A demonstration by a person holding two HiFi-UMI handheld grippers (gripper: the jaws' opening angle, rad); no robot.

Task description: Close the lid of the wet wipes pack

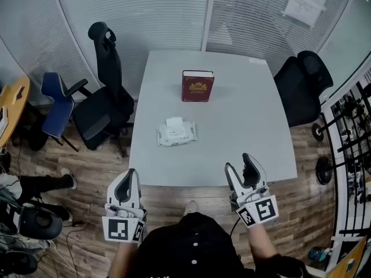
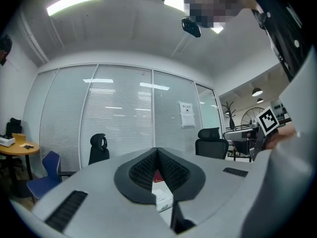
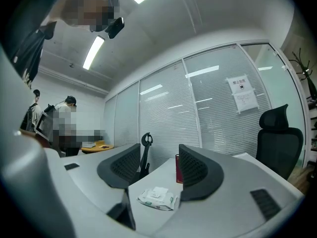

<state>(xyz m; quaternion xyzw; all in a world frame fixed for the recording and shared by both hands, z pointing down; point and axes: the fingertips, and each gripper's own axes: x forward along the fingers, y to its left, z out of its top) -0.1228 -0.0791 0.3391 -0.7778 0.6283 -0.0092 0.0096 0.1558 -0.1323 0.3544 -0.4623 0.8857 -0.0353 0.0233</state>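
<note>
The white wet wipes pack (image 1: 176, 134) lies on the white table (image 1: 243, 114), its small lid flap (image 1: 174, 122) raised at the far side. Both grippers hover over the floor short of the table's near edge, well apart from the pack. My left gripper (image 1: 130, 175) is shut with nothing in it; past its joined tips (image 2: 157, 150) the pack (image 2: 164, 199) shows. My right gripper (image 1: 239, 162) stands open and empty. Between its jaws (image 3: 158, 155) I see the pack (image 3: 157, 198) on the table ahead.
A dark red book (image 1: 197, 86) stands behind the pack. Black office chairs sit at the table's left (image 1: 107, 97) and right (image 1: 304, 86), a blue chair (image 1: 58, 100) farther left. A glass wall with blinds (image 1: 174, 10) closes the far side.
</note>
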